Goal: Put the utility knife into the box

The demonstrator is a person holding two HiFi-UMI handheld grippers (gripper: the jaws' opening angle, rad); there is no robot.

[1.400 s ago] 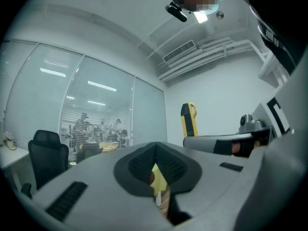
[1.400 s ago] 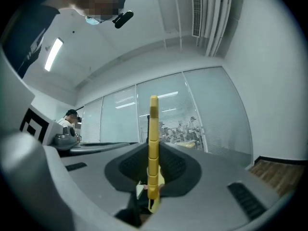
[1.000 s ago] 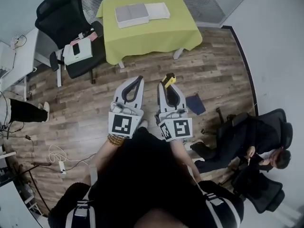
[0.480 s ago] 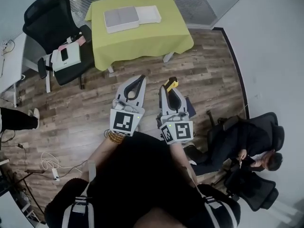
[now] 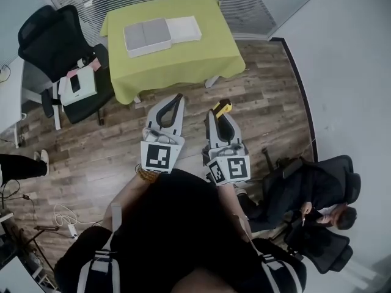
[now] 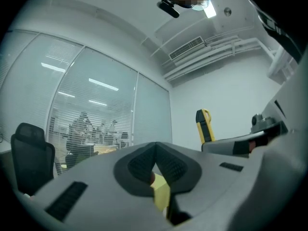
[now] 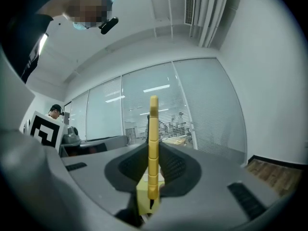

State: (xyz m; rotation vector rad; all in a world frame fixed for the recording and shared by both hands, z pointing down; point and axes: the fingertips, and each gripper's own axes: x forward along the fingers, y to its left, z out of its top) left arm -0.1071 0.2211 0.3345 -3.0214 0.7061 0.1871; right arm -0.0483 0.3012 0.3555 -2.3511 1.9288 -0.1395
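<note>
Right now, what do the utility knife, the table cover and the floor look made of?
Utility knife: yellow plastic by the look, matte, moulded in ridged segments, with a black insert.
Table cover: yellow-green cloth, matte; it drapes and folds over the edges.
Floor: brown planks with visible grain; real wood or laminate, can't tell.

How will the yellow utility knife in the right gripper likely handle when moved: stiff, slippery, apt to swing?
The utility knife looks hard-shelled and straight, so it probably won't flex. The right gripper pinches its lower part between the fingers, with much of it sticking out past the tips, so a bump might pivot it. The narrow, smooth-looking casing could slip a little.
</note>
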